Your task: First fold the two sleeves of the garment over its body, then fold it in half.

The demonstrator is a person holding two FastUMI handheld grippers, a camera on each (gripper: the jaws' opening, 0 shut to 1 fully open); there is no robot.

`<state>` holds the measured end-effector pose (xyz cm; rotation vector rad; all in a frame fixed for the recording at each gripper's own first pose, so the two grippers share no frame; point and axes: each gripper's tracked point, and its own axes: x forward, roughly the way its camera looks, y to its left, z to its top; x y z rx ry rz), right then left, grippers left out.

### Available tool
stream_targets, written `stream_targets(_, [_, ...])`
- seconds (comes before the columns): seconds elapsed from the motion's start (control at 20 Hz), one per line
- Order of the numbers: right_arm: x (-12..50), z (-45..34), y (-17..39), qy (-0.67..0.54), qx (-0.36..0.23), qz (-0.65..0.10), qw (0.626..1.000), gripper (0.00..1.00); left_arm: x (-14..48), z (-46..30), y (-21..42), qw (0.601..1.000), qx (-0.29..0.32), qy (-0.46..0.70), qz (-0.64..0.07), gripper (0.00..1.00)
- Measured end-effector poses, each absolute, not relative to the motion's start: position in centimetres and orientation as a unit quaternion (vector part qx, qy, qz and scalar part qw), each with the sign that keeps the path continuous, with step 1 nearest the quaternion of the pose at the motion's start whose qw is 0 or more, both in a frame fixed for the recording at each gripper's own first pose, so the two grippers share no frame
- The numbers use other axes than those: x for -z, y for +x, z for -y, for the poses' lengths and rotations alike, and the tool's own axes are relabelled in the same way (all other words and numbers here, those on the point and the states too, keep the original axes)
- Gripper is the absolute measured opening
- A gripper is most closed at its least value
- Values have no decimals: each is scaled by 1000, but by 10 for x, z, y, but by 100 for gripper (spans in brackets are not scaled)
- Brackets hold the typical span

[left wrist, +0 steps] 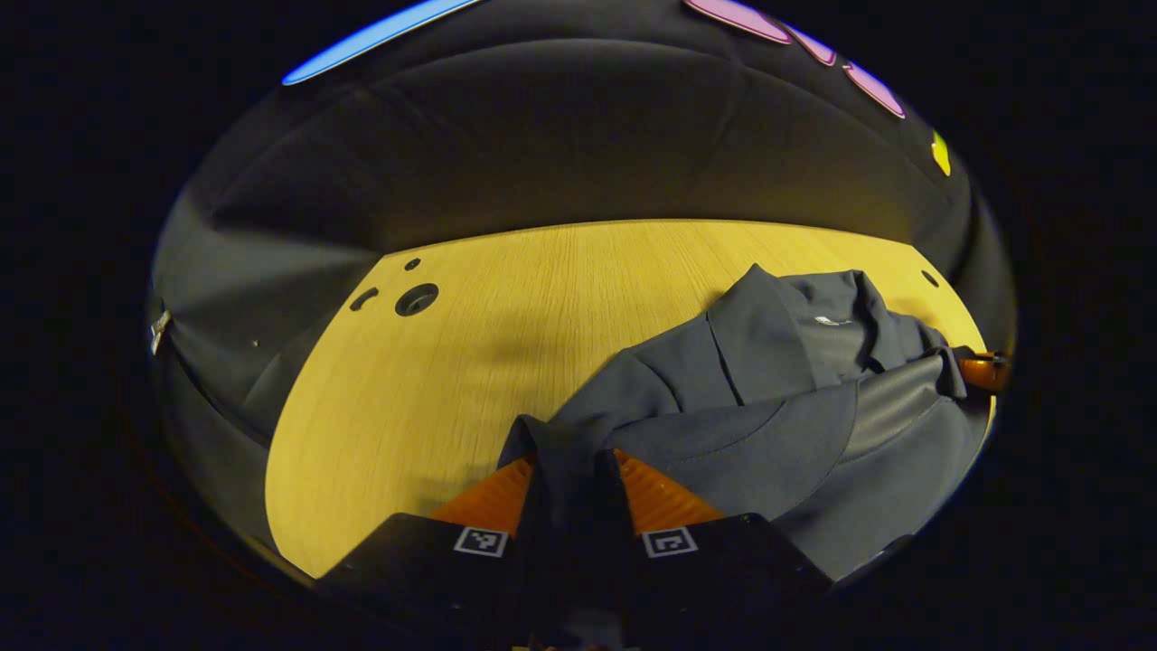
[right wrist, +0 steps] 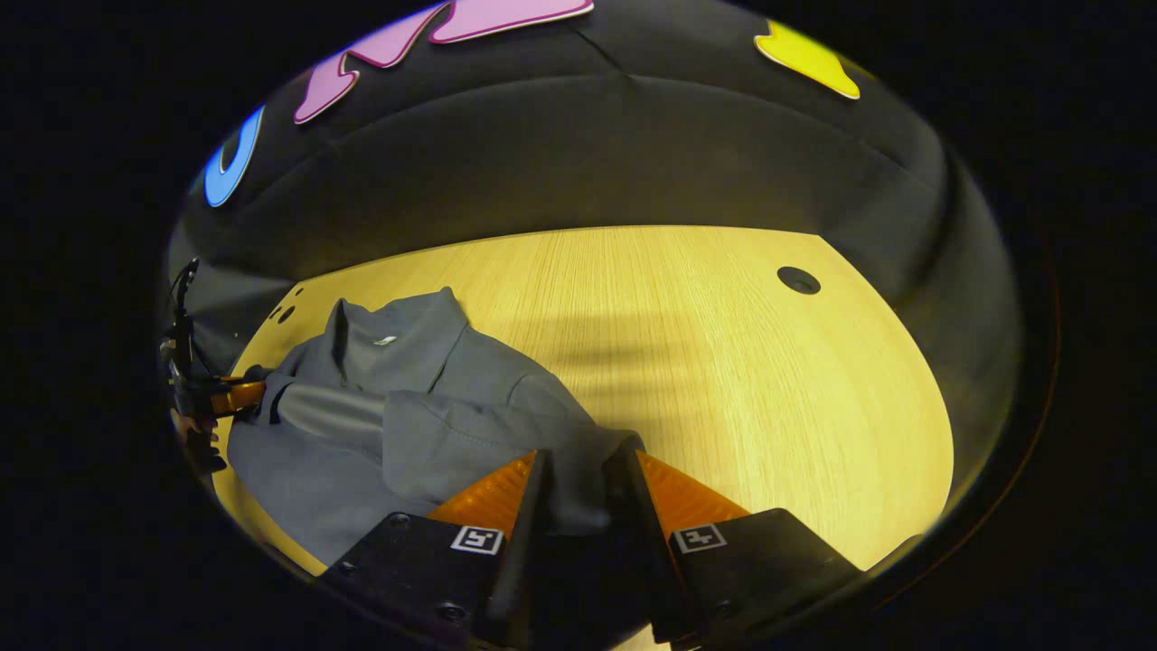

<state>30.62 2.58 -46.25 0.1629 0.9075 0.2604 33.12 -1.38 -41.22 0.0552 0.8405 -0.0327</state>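
On the pale wood-grain table (right wrist: 723, 344) lies a soft, rumpled grey collared shirt (right wrist: 398, 398), collar toward the far wall, while the left gripper (left wrist: 575, 470) and right gripper (right wrist: 586, 470) each pinch a fabric fold between nearly closed fingers.

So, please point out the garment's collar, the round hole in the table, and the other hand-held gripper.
collar (right wrist: 398, 330): right gripper view, its flat part.
round hole (left wrist: 417, 299): left gripper view, its middle.
right hand-held gripper (left wrist: 981, 371): left gripper view, finger at the garment.

A pale wooden table (right wrist: 723, 362) bears a crumpled grey garment (right wrist: 398, 407).
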Motion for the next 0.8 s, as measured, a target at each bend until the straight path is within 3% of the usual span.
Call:
stream_targets(0.05, [459, -25, 303, 69, -129, -435, 889, 55, 409, 13, 329, 913, 16, 34, -407, 48])
stream_targets(0.15, [452, -21, 300, 55, -131, -430, 892, 63, 400, 14, 323, 916, 18, 45, -399, 75])
stream_targets(0.3, [430, -23, 295, 62, -136, -415, 897, 76, 387, 13, 313, 919, 19, 57, -390, 87])
stream_targets(0.4, [414, -22, 291, 62, -142, -402, 902, 79, 373, 14, 305, 924, 18, 54, -379, 89])
stream_targets(0.5, [396, -20, 286, 55, -145, -389, 908, 90, 357, 16, 295, 930, 20, 44, -365, 92])
stream_targets(0.8, [323, -20, 257, 41, -161, -326, 930, 91, 296, 22, 251, 950, 27, 21, -310, 95])
